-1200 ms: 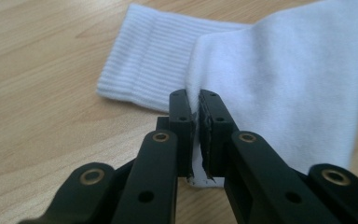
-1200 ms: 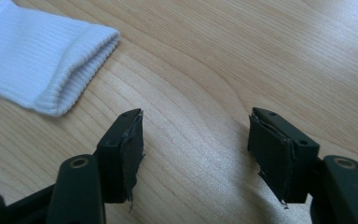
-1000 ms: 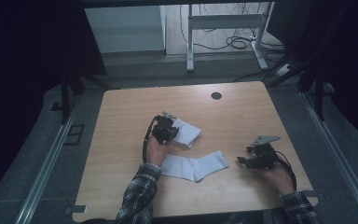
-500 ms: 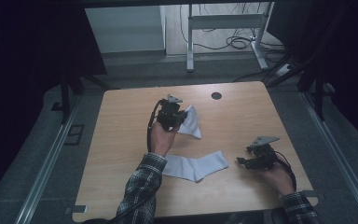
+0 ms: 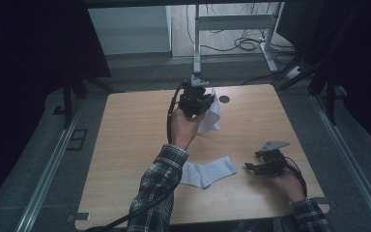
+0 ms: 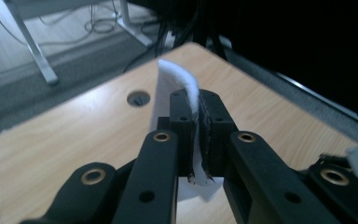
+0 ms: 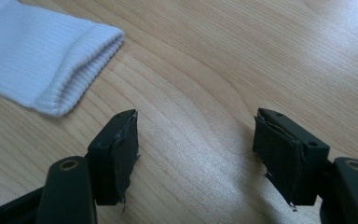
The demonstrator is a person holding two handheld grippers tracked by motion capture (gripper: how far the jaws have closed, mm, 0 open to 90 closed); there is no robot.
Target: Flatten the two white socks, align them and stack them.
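The left gripper (image 5: 196,99) is held high on a raised forearm (plaid sleeve), its jaws pinched tight together. The right gripper (image 5: 257,166) sits low by the near edge, jaws standing apart, hand curled behind it.

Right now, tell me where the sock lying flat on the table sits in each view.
High view: the flat sock lies near the table's front edge, between the forearms.
Left gripper view: cannot tell; the white cloth there is the lifted sock.
Right gripper view: its ribbed cuff is upper left.
Shared landmark: the wooden table.
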